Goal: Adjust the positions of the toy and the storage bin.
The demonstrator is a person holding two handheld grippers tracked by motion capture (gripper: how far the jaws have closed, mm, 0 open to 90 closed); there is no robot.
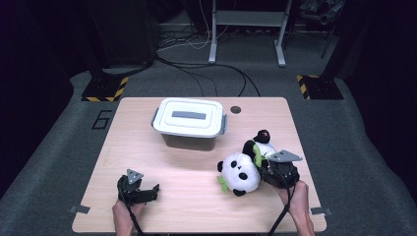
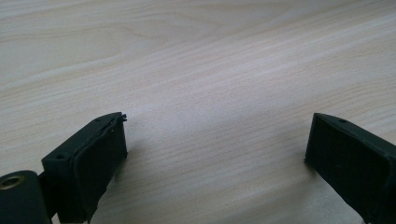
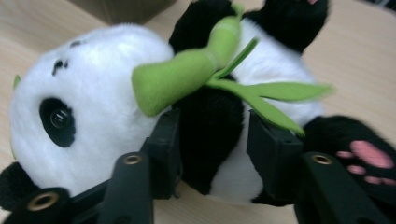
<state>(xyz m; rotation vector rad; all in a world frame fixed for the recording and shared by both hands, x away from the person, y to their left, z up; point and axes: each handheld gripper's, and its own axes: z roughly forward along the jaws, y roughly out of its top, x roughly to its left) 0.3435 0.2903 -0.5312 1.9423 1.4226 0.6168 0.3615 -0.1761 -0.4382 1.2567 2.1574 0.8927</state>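
My right gripper [image 3: 212, 144] pinches the plush panda [image 3: 93, 93] by its black fuzzy arm, pads pressed into the soft pile on both sides. A green felt bamboo stalk [image 3: 187, 74] with flat pointed leaves lies across the chest. The panda lies on its side at the right of the pale wood-grain table [image 1: 162, 167], in front of the rectangular white-lidded plastic box [image 1: 189, 118]. My left gripper [image 2: 215, 149] hovers over bare wood, ribbed black pads spread wide, nothing between them.
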